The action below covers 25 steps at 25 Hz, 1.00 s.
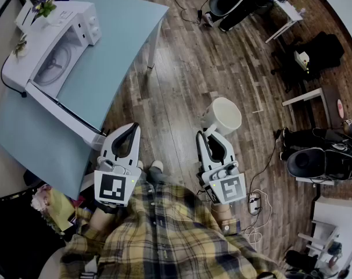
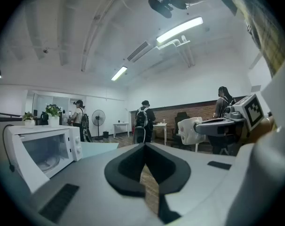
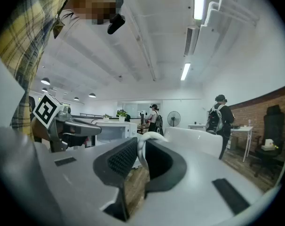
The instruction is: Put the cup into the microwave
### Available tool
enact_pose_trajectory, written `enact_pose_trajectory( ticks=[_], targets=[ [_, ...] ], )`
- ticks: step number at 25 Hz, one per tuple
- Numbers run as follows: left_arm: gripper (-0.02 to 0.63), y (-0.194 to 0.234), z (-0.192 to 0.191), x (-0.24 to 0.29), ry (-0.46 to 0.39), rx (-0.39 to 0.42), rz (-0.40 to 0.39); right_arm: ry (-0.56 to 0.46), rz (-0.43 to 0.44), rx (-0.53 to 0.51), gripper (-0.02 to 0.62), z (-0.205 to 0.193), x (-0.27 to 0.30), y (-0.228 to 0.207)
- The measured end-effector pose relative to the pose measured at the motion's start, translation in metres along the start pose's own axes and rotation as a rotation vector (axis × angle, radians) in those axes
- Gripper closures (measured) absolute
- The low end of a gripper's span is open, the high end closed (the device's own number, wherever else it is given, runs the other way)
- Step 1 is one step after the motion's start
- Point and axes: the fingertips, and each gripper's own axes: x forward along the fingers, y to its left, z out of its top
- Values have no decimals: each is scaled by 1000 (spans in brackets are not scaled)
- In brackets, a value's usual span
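A white cup hangs over the wooden floor, and my right gripper is shut on its handle. The cup's body shows just beyond the jaws in the right gripper view. A white microwave stands on the light blue table at the upper left. Its door is swung open and the glass turntable inside is visible. My left gripper is beside the table's corner, near the open door, shut with nothing in it. The microwave lies to its left.
A small potted plant sits on top of the microwave. Black office chairs, small white tables and cables on the floor lie to the right. Several people and a fan stand far off across the room.
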Motion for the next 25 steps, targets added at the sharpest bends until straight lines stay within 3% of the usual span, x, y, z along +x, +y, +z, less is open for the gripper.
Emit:
enact_pose_trajectory(
  ticks=[14, 25],
  targets=[
    [614, -28, -4, 30, 41, 29, 11, -19, 34, 31, 537, -9, -24, -27],
    [614, -11, -2, 85, 58, 31, 23, -7, 32, 67, 537, -20, 15, -70]
  ],
)
